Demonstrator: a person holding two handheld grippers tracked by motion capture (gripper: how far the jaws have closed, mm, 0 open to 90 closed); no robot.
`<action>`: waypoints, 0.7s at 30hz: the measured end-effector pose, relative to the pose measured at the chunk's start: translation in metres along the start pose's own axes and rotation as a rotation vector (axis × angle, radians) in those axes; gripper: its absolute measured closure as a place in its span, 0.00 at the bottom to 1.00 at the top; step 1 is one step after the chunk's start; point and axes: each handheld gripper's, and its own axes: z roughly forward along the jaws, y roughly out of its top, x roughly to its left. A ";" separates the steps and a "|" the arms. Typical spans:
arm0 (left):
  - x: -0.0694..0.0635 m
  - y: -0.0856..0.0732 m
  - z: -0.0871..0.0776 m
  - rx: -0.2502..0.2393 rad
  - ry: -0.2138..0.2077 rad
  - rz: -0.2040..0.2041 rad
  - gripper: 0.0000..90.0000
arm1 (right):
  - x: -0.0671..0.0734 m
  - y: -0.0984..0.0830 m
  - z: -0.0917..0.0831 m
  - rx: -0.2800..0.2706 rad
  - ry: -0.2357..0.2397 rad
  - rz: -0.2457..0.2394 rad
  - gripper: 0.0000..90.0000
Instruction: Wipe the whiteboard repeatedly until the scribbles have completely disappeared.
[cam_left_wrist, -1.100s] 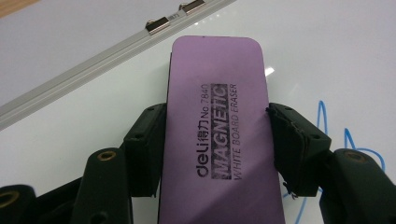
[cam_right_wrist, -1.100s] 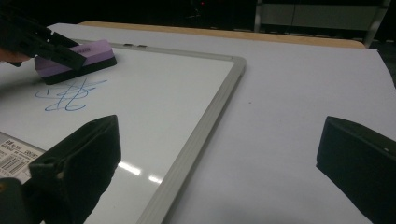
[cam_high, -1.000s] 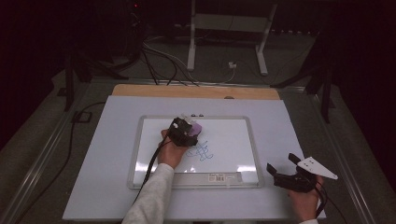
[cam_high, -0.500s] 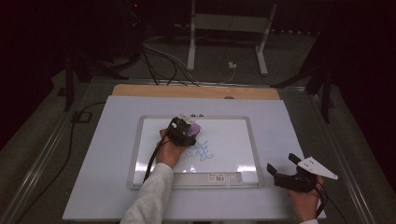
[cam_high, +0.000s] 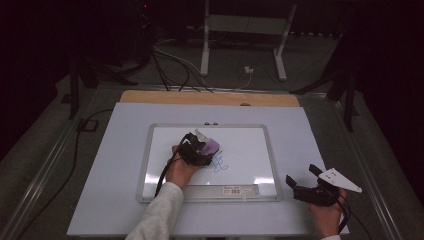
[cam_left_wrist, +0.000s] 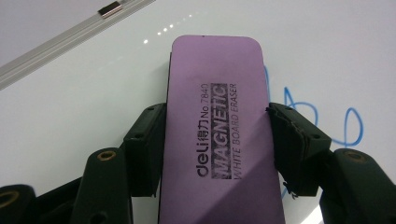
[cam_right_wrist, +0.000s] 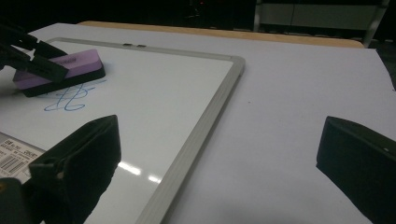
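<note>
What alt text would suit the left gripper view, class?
The left gripper clamps a purple whiteboard eraser by its long sides, flat on the whiteboard. Blue scribbles show just beside it.

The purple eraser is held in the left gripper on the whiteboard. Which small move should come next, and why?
Probably a short sweep toward the blue scribble. The left gripper is shut on the eraser, which lies flat on the whiteboard right beside the ink, and most of the marks remain unwiped. The right gripper rests open on the table, off the board.
</note>
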 end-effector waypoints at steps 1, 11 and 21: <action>0.004 -0.001 -0.001 0.005 0.023 -0.006 0.47 | 0.000 0.000 0.000 -0.001 -0.001 0.001 0.00; 0.022 -0.006 -0.004 0.007 0.075 -0.067 0.47 | 0.000 0.000 -0.001 -0.001 -0.001 0.004 0.00; 0.004 -0.009 -0.005 -0.008 0.000 -0.058 0.47 | 0.001 0.000 0.001 0.003 0.000 -0.003 0.00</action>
